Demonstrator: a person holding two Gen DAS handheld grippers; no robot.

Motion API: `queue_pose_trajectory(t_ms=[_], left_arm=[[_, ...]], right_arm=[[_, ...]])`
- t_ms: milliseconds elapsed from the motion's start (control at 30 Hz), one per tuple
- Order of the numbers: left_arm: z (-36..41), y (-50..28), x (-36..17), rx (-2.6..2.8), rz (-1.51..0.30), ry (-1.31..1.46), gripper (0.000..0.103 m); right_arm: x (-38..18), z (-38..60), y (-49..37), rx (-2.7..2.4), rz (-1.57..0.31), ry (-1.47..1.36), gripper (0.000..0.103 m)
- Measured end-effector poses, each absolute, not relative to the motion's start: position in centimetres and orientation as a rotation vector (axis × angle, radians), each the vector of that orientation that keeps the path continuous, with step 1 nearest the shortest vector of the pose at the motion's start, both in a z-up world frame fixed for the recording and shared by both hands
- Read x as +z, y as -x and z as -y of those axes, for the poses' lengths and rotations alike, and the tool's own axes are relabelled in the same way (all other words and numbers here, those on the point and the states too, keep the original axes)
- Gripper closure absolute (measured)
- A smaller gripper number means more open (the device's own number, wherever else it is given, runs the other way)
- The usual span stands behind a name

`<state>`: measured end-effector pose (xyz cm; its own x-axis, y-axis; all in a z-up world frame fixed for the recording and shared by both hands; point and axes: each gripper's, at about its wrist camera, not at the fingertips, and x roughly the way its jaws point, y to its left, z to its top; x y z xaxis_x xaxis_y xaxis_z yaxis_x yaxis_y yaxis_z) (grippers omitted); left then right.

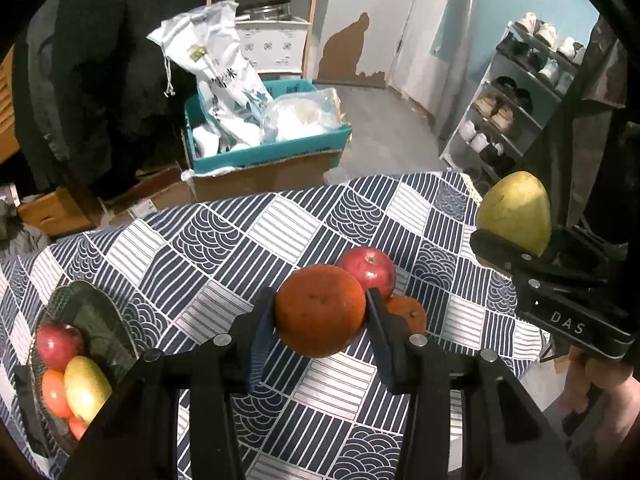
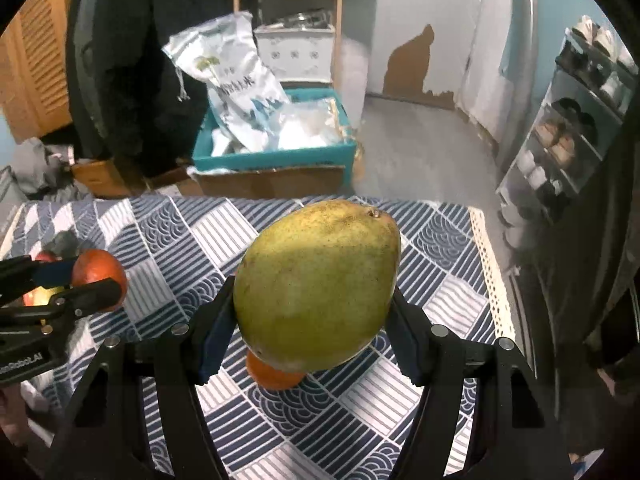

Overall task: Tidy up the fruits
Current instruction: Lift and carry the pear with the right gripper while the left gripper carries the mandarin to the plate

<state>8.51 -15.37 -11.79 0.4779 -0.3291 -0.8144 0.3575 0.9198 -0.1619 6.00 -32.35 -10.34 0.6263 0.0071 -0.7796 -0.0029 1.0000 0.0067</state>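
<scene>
My left gripper is shut on an orange, held above the patterned tablecloth. Behind the orange a red apple and a second orange lie on the cloth. My right gripper is shut on a large yellow-green mango, also lifted off the table; an orange on the cloth shows just under it. A green glass plate at the left holds a red apple, a yellow fruit and orange-red fruits. In the left wrist view the right gripper with the mango is at the right.
Beyond the table's far edge a teal box of white bags sits on a cardboard box. A shoe rack stands at the right, a wooden shelf at the back. A hand grips the right tool's handle.
</scene>
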Motion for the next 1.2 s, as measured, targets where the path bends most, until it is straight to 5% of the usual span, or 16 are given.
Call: queue_pose_trajectory(t_ms=[1200], left_arm=[[6.9,-6.2,-7.0,-0.325,-0.892,0.057,0.058]], right_arm=[[-4.9,23.4,-5.3,0.23,-0.777,0.043,0.034]])
